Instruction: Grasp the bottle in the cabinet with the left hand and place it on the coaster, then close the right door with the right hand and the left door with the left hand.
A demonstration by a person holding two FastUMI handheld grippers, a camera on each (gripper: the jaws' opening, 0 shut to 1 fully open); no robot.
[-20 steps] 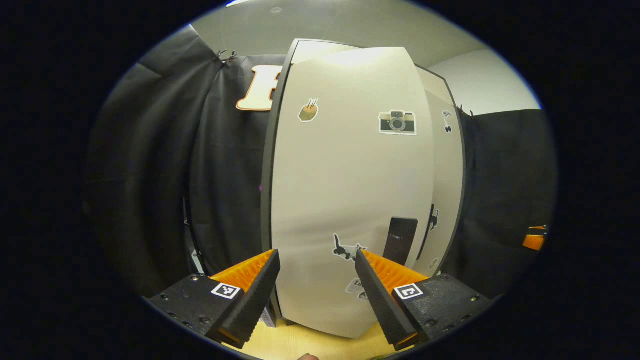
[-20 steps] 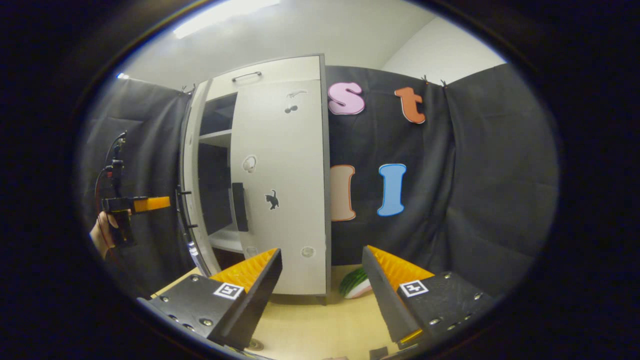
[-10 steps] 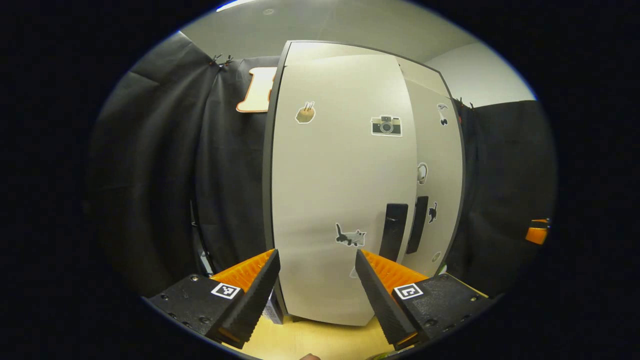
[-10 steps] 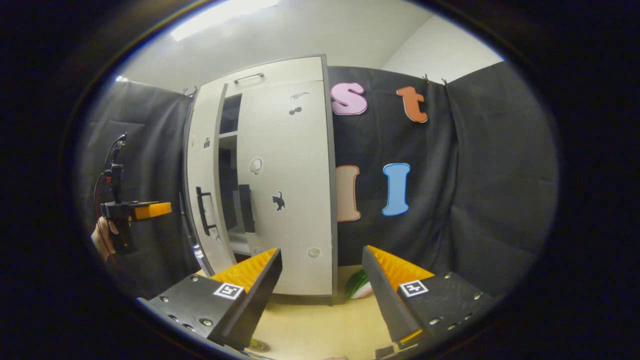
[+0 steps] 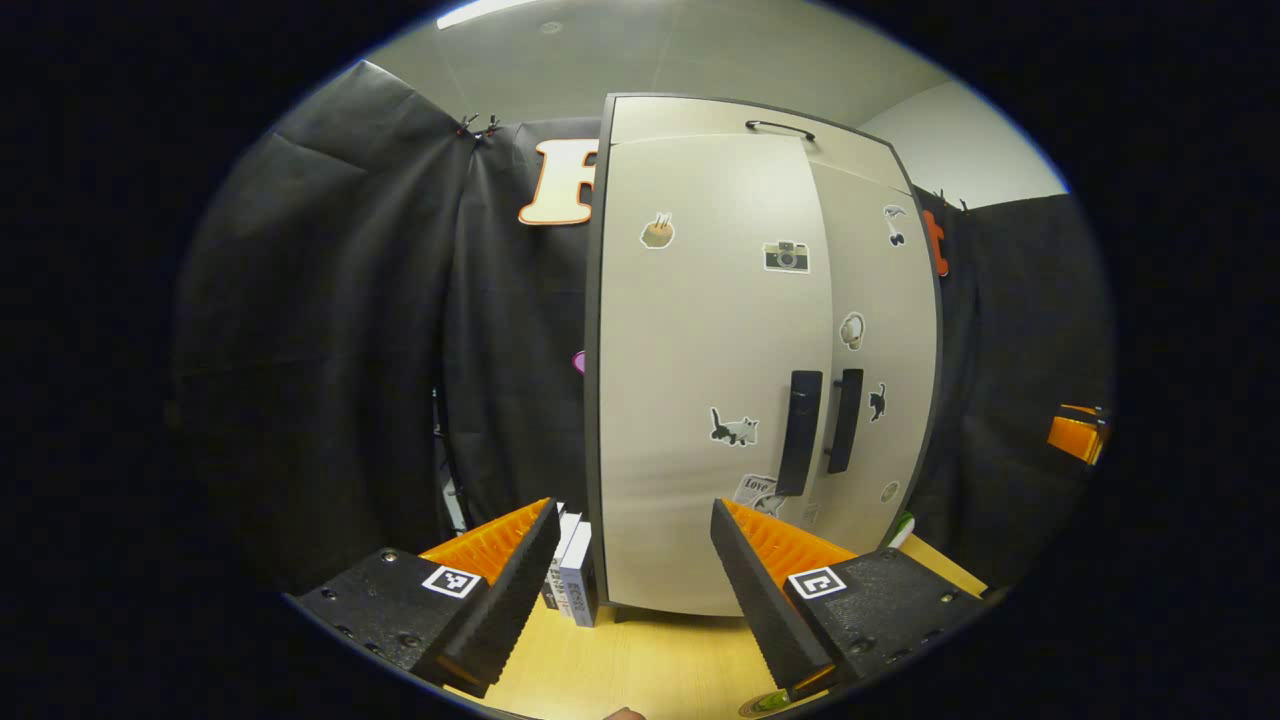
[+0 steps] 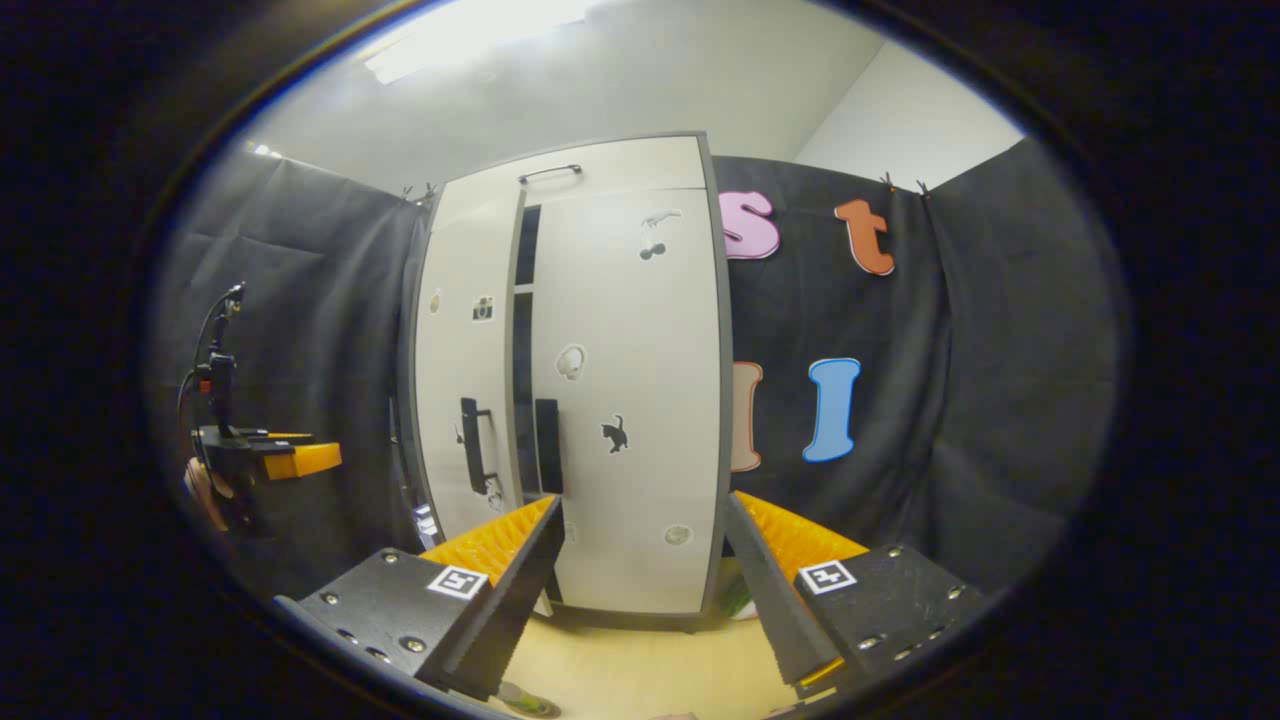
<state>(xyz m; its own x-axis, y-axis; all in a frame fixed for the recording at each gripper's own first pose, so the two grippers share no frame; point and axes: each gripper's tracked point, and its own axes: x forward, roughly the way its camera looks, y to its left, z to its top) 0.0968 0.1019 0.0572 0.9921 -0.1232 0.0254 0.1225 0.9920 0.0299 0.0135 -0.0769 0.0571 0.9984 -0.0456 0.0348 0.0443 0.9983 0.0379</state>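
The white cabinet stands on the wooden table. In the right gripper view its right door (image 6: 630, 400) is shut, and the left door (image 6: 465, 380) stands a narrow dark gap (image 6: 522, 340) short of it. In the left gripper view the left door (image 5: 700, 380) and right door (image 5: 885, 340) look almost flush, their black handles (image 5: 805, 430) side by side. My left gripper (image 5: 633, 510) is open and empty, apart from the door. My right gripper (image 6: 642, 503) is open and empty too. A green rim (image 5: 765, 706) peeks at the bottom edge; I cannot tell what it is.
Two books (image 5: 575, 570) stand against the cabinet's left side. A green striped thing (image 5: 905, 525) lies by its right corner. A hand holds the left gripper (image 6: 265, 455) far left of the cabinet; the right gripper's orange finger (image 5: 1075, 438) shows far right.
The left door has swung from well open to almost shut. My left gripper has drawn back from it, so the whole cabinet front shows. The right gripper has backed off slightly.
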